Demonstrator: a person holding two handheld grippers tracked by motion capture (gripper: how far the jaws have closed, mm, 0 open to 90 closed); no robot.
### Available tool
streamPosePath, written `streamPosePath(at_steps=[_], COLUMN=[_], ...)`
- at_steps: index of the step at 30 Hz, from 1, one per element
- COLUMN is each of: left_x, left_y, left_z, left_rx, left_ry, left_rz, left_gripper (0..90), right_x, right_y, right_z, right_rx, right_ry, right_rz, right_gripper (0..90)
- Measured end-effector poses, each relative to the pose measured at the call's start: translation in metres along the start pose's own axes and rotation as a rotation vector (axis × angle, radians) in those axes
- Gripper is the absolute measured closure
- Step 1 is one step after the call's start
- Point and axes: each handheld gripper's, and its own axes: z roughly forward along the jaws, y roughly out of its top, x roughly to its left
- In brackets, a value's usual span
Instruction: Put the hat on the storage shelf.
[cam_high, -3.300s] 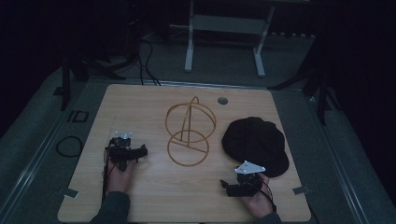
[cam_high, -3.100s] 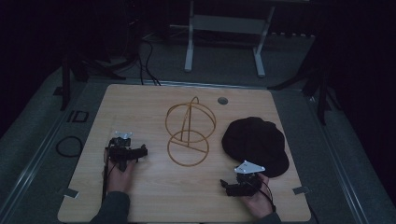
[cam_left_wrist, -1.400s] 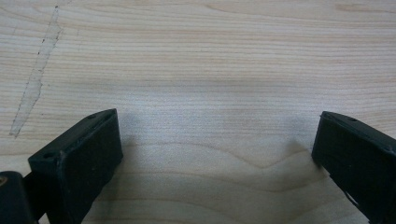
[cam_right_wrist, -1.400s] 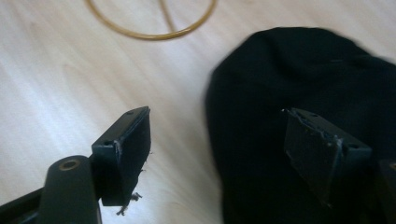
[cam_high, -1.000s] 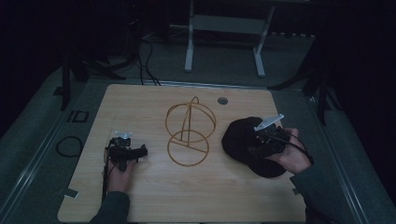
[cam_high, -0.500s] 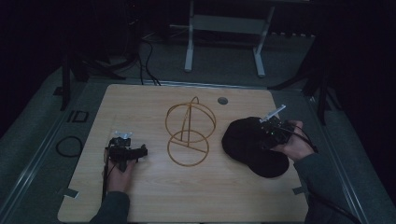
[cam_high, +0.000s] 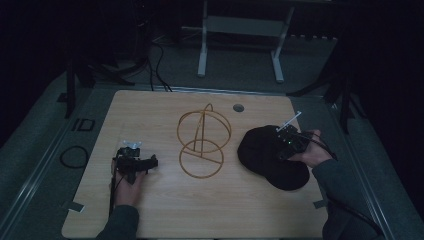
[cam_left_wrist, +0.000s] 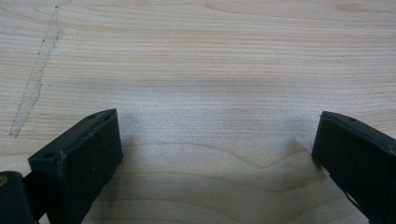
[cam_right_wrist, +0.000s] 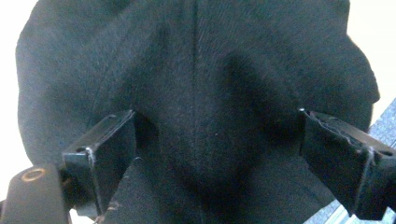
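Right gripper (cam_high: 286, 142) poised over a black cap (cam_high: 270, 159), jaws spread wide.
The cap's long axis runs diagonally, brim toward the table's (cam_high: 250, 210) near-right corner; left gripper (cam_high: 136, 163) also spread, empty.

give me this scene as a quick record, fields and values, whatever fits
surface: light wooden table
item in hand's reach: black fabric cap, lying at the table's right side
other item: golden wire-ring stand, upright at the middle, apart from the cap
right gripper: over the cap, jaws wide, fabric between them, not pinched
left gripper: open over bare wood, nothing between the jaws
small item: grey round disc near the far edge
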Motion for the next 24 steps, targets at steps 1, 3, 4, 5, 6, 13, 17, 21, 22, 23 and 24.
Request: streamPosePath(at_steps=[1, 3, 4, 5, 6, 13, 17, 21, 22, 23, 24], left_x=[0.000, 0.000, 0.000, 0.000, 0.000, 0.000, 0.000, 0.000, 0.000, 0.000, 0.000], left_y=[0.000, 0.000, 0.000, 0.000, 0.000, 0.000, 0.000, 0.000, 0.000, 0.000, 0.000], left_z=[0.000, 0.000, 0.000, 0.000, 0.000, 0.000, 0.000, 0.000, 0.000, 0.000, 0.000], left_rx=[0.000, 0.000, 0.000, 0.000, 0.000, 0.000, 0.000, 0.000, 0.000, 0.000, 0.000], left_ry=[0.000, 0.000, 0.000, 0.000, 0.000, 0.000, 0.000, 0.000, 0.000, 0.000, 0.000], left_rz=[0.000, 0.000, 0.000, 0.000, 0.000, 0.000, 0.000, 0.000, 0.000, 0.001, 0.000], left_gripper=[1.2, 1.2, 1.2, 1.2, 1.2, 1.2, 1.2, 1.2, 1.2, 1.2, 1.2], right_x=[0.000, -0.001, -0.001, -0.002, -0.002, -0.002, -0.005, -0.006, -0.006, -0.007, -0.008], right_y=[-0.001, -0.002, -0.003, -0.004, -0.004, -0.005, -0.003, -0.001, -0.001, 0.001, 0.002], right_z=[0.002, 0.007, 0.009, 0.011, 0.011, 0.014, 0.014, 0.013, 0.013, 0.012, 0.011], right_rx=[0.014, 0.037, 0.046, 0.052, 0.052, 0.090, 0.117, 0.141, 0.142, 0.147, 0.154], right_ry=[0.009, 0.021, 0.029, 0.033, 0.033, 0.080, 0.085, 0.094, 0.093, 0.097, 0.103], right_rz=[-0.004, 0.000, -0.003, -0.005, -0.005, 0.006, 0.020, 0.017, 0.015, 0.025, 0.017], right_gripper=[10.9, 10.9, 11.0, 11.1, 11.1, 44.2, 67.6, 81.2, 83.8, 85.0, 85.4])
